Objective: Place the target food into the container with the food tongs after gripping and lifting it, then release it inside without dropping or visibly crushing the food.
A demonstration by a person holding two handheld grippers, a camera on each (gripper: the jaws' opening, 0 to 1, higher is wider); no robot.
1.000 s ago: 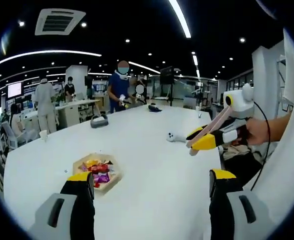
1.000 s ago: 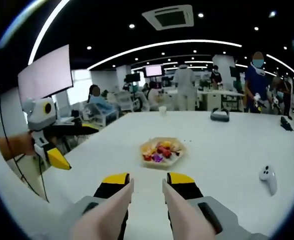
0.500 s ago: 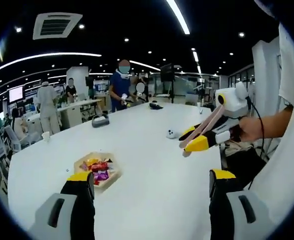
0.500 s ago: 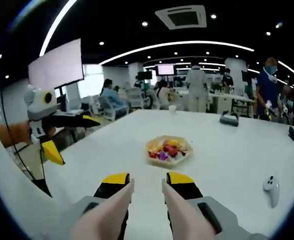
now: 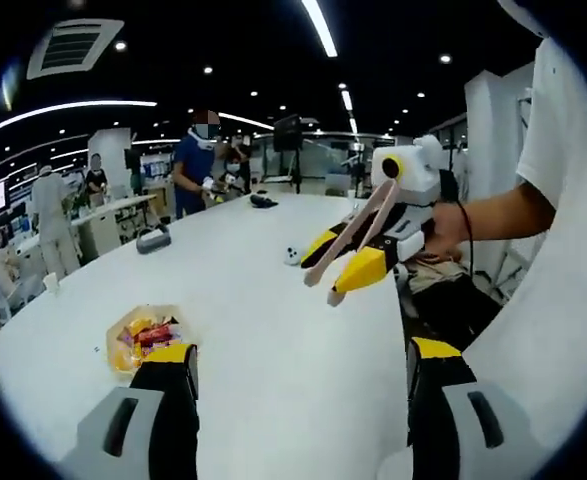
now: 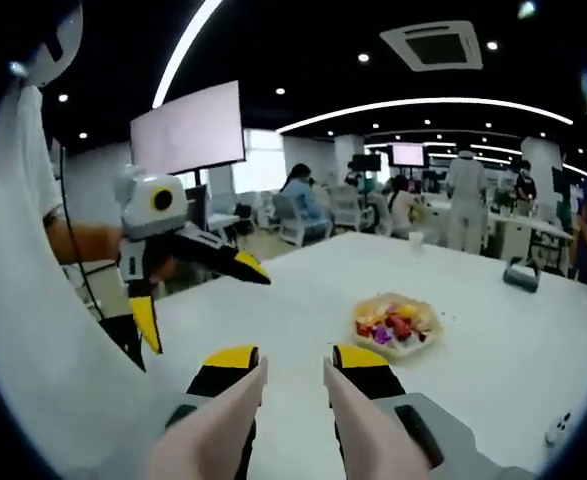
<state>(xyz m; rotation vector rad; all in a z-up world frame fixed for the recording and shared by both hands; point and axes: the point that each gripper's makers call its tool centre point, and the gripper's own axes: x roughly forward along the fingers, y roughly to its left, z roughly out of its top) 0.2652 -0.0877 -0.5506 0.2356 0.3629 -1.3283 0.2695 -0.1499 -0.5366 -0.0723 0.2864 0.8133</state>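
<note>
A shallow tan container [image 5: 141, 335] with several bright wrapped food pieces sits on the white table [image 5: 273, 320], just beyond my left gripper's [image 5: 298, 360] left jaw. That gripper stands wide open with nothing in it. My right gripper [image 5: 338, 260] hovers above the table at centre right, shut on pink food tongs [image 5: 353, 232]. In the right gripper view, the tongs' two pink arms [image 6: 213, 420] run along my right gripper [image 6: 295, 358], a gap between their tips. The container [image 6: 393, 322] lies ahead to the right. The open left gripper [image 6: 205, 311] is at left.
A white controller [image 5: 293, 255] and a black headset [image 5: 153, 238] lie farther along the table. The person's forearm [image 5: 483, 210] and white shirt are at right. Several people stand at desks in the background [image 6: 468, 190]. Bare tabletop [image 6: 303, 300] surrounds the container.
Both cameras have swung, shifting the container in each view. The right gripper with the tongs has come closer to the middle of the left gripper view. Neither gripper's state changed.
</note>
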